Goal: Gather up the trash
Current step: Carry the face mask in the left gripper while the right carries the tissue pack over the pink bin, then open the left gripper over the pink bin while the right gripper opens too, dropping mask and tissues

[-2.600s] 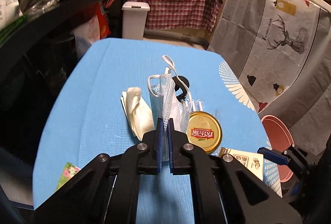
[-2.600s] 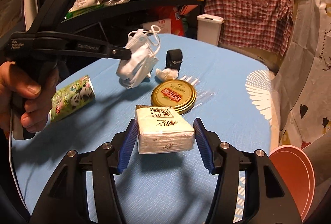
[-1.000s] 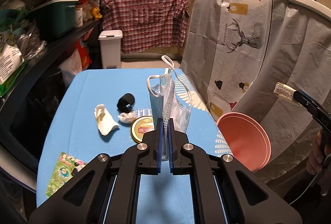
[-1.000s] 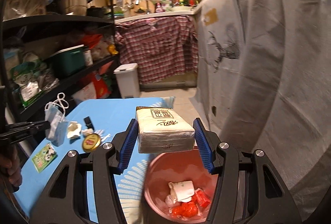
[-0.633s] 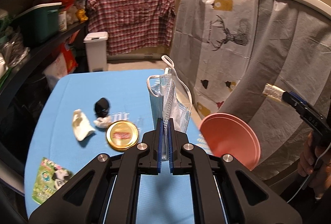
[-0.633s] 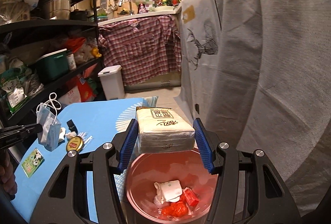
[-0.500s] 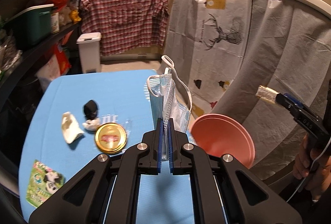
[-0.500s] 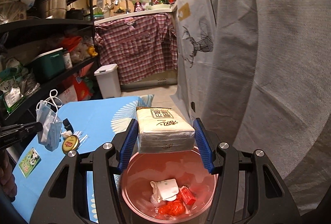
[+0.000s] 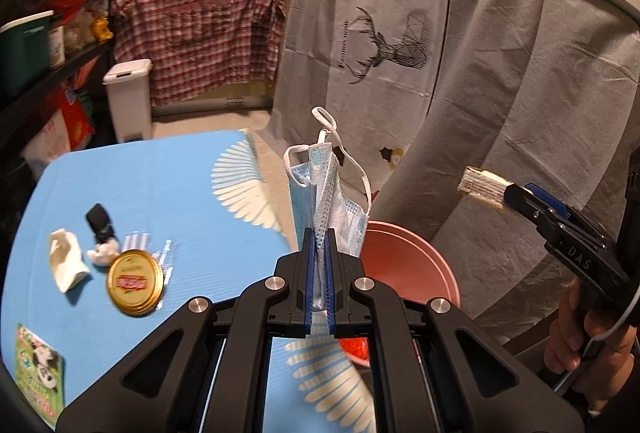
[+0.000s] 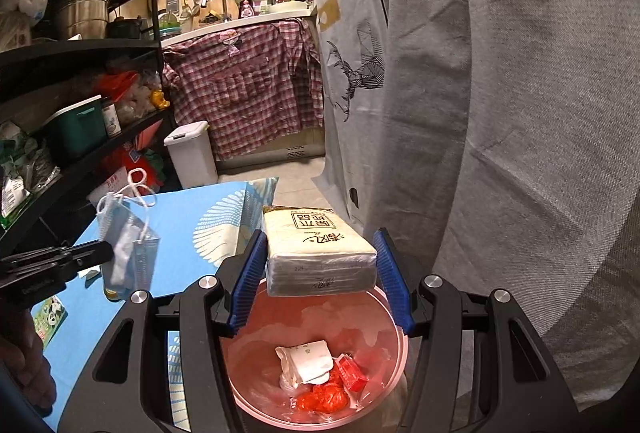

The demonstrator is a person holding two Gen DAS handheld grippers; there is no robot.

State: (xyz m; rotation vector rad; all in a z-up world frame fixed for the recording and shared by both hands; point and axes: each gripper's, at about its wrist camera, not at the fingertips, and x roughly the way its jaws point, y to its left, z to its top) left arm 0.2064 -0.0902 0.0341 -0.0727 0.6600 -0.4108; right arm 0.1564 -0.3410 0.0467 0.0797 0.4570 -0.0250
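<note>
My right gripper (image 10: 320, 265) is shut on a pale tissue pack (image 10: 316, 249) and holds it above the pink trash bin (image 10: 384, 385), which holds red and white scraps. My left gripper (image 9: 318, 261) is shut on a blue face mask (image 9: 324, 193) and holds it over the blue table's right edge, beside the bin (image 9: 404, 261). The left wrist view also shows the right gripper (image 9: 516, 195) with the pack (image 9: 482, 187). The right wrist view shows the left gripper (image 10: 108, 251) with the mask (image 10: 128, 241).
On the blue table (image 9: 160, 185) lie a gold lid (image 9: 135, 281), a crumpled white paper (image 9: 64, 265), a black clip (image 9: 100, 221), clear wrappers and a green panda packet (image 9: 38, 369). Grey curtains (image 9: 500, 93) hang right. Shelves stand left. A white bin (image 9: 128, 97) stands behind.
Both grippers have swung right from the table toward the pink bin. The tissue pack now hangs over the bin. The mask has come closer to the bin's rim.
</note>
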